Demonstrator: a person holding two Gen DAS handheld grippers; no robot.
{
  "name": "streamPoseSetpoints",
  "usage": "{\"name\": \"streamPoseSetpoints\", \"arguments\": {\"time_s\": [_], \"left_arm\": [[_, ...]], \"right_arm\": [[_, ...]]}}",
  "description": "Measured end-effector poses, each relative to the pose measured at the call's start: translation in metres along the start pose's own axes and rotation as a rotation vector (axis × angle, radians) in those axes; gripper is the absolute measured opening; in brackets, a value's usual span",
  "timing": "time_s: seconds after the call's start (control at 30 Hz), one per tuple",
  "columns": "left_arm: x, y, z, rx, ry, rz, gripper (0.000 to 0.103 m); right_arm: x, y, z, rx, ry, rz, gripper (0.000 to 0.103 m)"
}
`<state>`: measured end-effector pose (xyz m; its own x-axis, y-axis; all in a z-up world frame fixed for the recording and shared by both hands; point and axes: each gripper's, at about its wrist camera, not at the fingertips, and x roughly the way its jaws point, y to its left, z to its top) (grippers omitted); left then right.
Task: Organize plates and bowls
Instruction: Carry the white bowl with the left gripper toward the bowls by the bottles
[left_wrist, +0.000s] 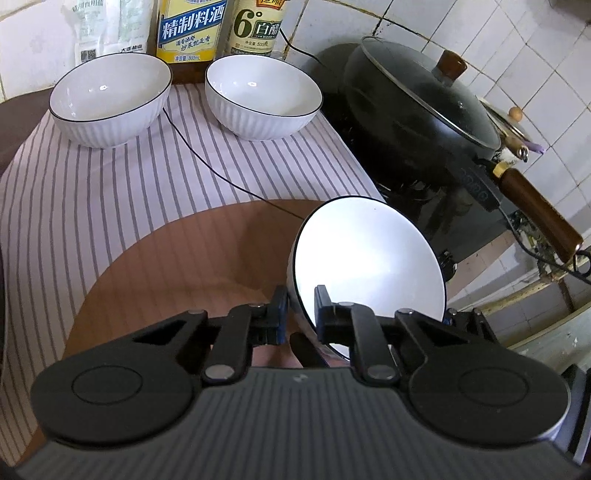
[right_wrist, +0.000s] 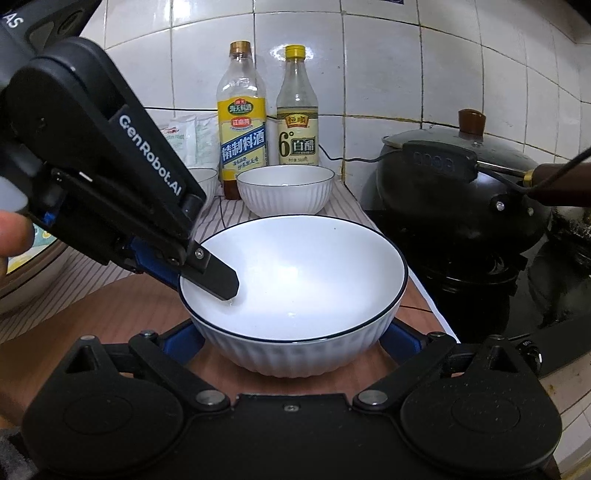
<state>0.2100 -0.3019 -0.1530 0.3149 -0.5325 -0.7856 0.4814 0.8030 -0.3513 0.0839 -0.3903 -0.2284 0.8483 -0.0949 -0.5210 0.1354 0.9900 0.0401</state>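
Note:
My left gripper (left_wrist: 301, 310) is shut on the rim of a white ribbed bowl (left_wrist: 369, 258) with a dark rim line, one finger inside and one outside. The same bowl (right_wrist: 295, 284) fills the right wrist view, sitting low over a brown board (right_wrist: 110, 314), with the left gripper (right_wrist: 207, 273) clamped on its left rim. My right gripper (right_wrist: 291, 339) is open, its blue-padded fingers (right_wrist: 400, 338) on either side of the bowl's base. Two more matching bowls (left_wrist: 110, 98) (left_wrist: 263, 98) stand upright at the back of the striped cloth (left_wrist: 110, 206).
A lidded black wok (left_wrist: 417, 110) with a wooden handle sits on the stove to the right. Bottles of cooking wine (right_wrist: 242, 122) and vinegar (right_wrist: 297, 110) stand against the tiled wall. A thin black cable (left_wrist: 207, 162) crosses the cloth.

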Motion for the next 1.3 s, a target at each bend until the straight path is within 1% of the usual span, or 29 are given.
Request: {"name": "streamPoseSetpoints", "arguments": {"time_s": [0.13,0.33,0.43,0.57,0.73,0.9,1.3], "left_arm": [[-0.008,0.005,-0.003,-0.006,0.011,0.013,0.013],[-0.032,0.017,-0.008,-0.013,0.001,0.041,0.013],[-0.047,0.028,-0.008,-0.032,-0.003,0.064,0.013],[-0.069,0.051,-0.009,-0.082,-0.009,0.086,0.014],[-0.087,0.077,-0.013,-0.132,-0.018,0.118,0.014],[-0.087,0.095,-0.017,-0.164,-0.017,0.139,0.013],[-0.08,0.112,-0.013,-0.167,-0.025,0.184,0.013]], "right_arm": [[-0.004,0.006,0.003,-0.013,0.01,0.028,0.101],[-0.013,0.027,0.01,-0.046,0.005,0.059,0.101],[-0.016,0.041,0.015,-0.067,0.003,0.087,0.101],[-0.017,0.063,0.022,-0.098,-0.009,0.142,0.101],[-0.012,0.089,0.028,-0.147,-0.016,0.204,0.101],[-0.001,0.102,0.027,-0.169,-0.001,0.231,0.101],[0.024,0.113,0.028,-0.192,0.014,0.257,0.101]]}}
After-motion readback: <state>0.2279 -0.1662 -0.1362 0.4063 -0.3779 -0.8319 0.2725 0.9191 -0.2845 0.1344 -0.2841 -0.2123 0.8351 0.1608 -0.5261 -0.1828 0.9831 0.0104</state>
